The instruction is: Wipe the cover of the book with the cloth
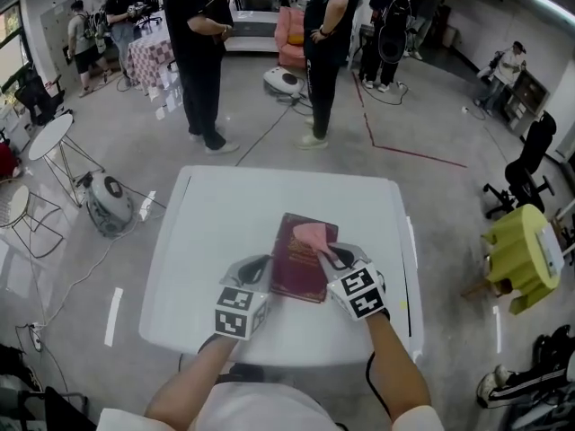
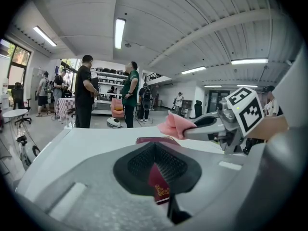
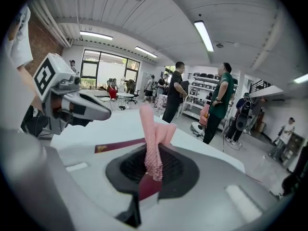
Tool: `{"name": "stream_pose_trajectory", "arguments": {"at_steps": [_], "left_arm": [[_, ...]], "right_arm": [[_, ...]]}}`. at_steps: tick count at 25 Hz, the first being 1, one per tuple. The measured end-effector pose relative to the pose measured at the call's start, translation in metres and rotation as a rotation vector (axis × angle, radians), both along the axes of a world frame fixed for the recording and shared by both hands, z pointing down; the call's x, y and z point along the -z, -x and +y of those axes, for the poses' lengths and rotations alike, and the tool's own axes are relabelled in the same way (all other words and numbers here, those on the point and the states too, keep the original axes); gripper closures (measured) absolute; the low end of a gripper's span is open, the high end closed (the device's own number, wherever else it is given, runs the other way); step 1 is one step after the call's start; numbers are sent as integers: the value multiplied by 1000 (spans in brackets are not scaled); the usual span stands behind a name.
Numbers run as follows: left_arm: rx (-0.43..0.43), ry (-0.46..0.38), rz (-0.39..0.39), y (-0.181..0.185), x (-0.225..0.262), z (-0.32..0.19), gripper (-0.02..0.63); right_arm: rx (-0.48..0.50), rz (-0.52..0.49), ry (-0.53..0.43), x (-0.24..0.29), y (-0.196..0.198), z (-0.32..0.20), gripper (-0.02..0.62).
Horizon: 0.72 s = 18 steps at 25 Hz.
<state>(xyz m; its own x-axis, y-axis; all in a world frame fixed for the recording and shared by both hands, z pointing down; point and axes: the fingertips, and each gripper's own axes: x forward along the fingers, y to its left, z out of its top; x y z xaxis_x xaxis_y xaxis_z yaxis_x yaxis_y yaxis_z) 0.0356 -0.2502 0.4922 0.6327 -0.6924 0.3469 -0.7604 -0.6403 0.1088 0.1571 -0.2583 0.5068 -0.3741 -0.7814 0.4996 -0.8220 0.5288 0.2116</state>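
Observation:
A maroon book (image 1: 301, 259) lies flat in the middle of the white table (image 1: 216, 232). My left gripper (image 1: 266, 272) is at the book's near left edge and shut on it; in the left gripper view the book's gold-stamped corner (image 2: 158, 184) sits between the black pads. My right gripper (image 1: 325, 257) hovers over the book's right side, shut on a pink cloth (image 1: 314, 234). The cloth (image 3: 154, 138) stands up out of the jaws in the right gripper view, with the book (image 3: 120, 146) beyond it. From the left gripper view the cloth (image 2: 175, 125) hangs just above the cover.
Two people (image 1: 199, 52) (image 1: 328, 43) stand on the floor beyond the table's far edge. A round grey appliance (image 1: 108, 200) with a cable sits left of the table. A yellow-draped seat (image 1: 521, 250) is to the right. A small white round table (image 1: 49, 137) stands far left.

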Motion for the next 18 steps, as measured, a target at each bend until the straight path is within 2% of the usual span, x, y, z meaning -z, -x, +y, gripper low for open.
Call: {"name": "stream_pose_trajectory", "arguments": {"at_steps": [4,10,18], "left_arm": [[-12,7,-8,7,-3,-10,600],[-24,18,-15,18,-6,-26,600],[-19,33,-13,33,-12,-38,600]], "right_arm": [[-11,16,-9,3,4,-41,557],[6,76,39,-18,16,-83,557],[12,124,125,-51,20,-105,557]]}}
